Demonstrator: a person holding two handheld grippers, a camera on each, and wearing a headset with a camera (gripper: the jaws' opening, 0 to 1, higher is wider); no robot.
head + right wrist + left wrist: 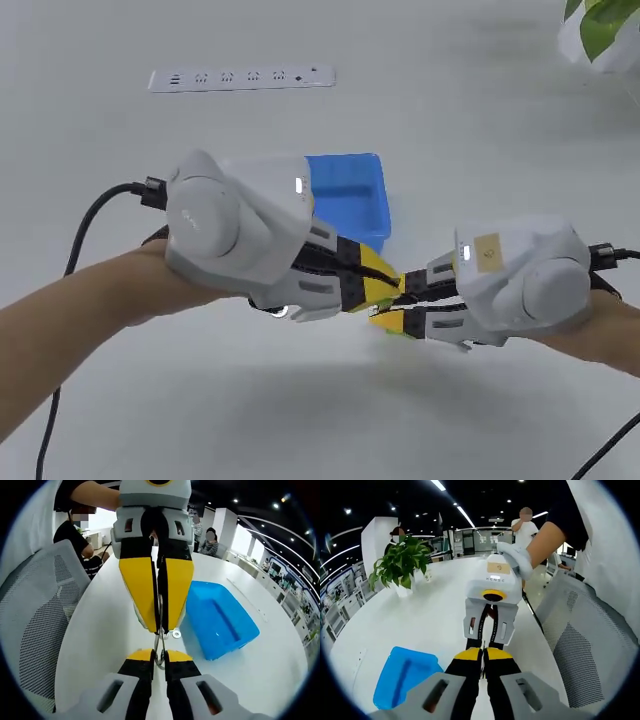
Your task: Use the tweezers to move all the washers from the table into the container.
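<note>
My two grippers face each other tip to tip above the white table (300,400). A thin pair of metal tweezers (159,647) runs between them. My left gripper (388,288) has its yellow pads closed on the blades, and my right gripper (160,656) is closed on the looped end. The tweezers (482,664) also appear as a thin line between my left gripper's (482,655) own pads. One small washer (176,633) lies on the table under the tips. The blue container (350,195) stands just beyond the grippers and looks empty.
A white power strip (240,78) lies at the far side of the table. A potted plant (600,30) stands at the far right corner. A mesh office chair (40,610) is beside the table, and people sit at the desks behind.
</note>
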